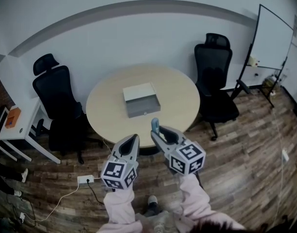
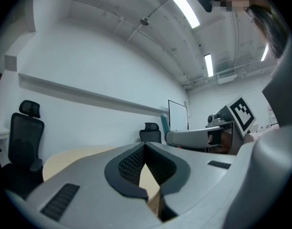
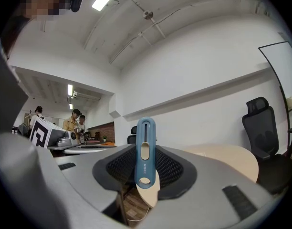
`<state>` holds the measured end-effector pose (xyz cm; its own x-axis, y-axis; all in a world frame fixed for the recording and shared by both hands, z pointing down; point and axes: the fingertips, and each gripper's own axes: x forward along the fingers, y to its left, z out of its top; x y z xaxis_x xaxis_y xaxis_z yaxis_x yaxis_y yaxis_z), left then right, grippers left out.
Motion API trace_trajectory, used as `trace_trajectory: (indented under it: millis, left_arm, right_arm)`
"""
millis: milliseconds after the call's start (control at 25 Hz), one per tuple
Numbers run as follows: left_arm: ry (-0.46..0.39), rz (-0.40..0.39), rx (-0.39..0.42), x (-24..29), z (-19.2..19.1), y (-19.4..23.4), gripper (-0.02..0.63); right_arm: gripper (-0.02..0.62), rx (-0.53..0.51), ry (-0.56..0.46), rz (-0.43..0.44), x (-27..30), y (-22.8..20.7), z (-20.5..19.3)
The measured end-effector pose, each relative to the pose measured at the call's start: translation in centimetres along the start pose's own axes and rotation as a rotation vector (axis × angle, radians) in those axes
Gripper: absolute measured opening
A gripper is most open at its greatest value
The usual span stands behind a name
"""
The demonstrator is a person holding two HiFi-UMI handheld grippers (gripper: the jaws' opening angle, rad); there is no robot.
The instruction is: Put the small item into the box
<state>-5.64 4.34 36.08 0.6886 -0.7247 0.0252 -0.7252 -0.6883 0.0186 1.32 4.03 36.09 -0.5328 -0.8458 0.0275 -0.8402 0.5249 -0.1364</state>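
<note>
A grey open box sits near the middle of the round beige table. The small item is a slim blue cutter-like piece that stands upright between the jaws of my right gripper, just short of the table's near edge. In the right gripper view the blue item is pinched between the ribbed pads of the right gripper. My left gripper hovers beside it on the left, over the floor. Seen from the left gripper view, the left gripper has its jaw tips together with nothing between them.
A black office chair stands left of the table and another at its right. A whiteboard is at the far right, a white side desk at the far left. A power strip lies on the wooden floor.
</note>
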Motion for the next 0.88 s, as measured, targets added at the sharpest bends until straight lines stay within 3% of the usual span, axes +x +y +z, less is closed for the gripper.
trace_trajectory:
  millis: [880]
  left_arm:
    - [-0.002, -0.095, -0.038, 8.2, -0.9, 6.4, 0.011]
  right_arm:
    - [0.140, 0.015, 0.012, -0.098, 7.5, -5.7, -0.6]
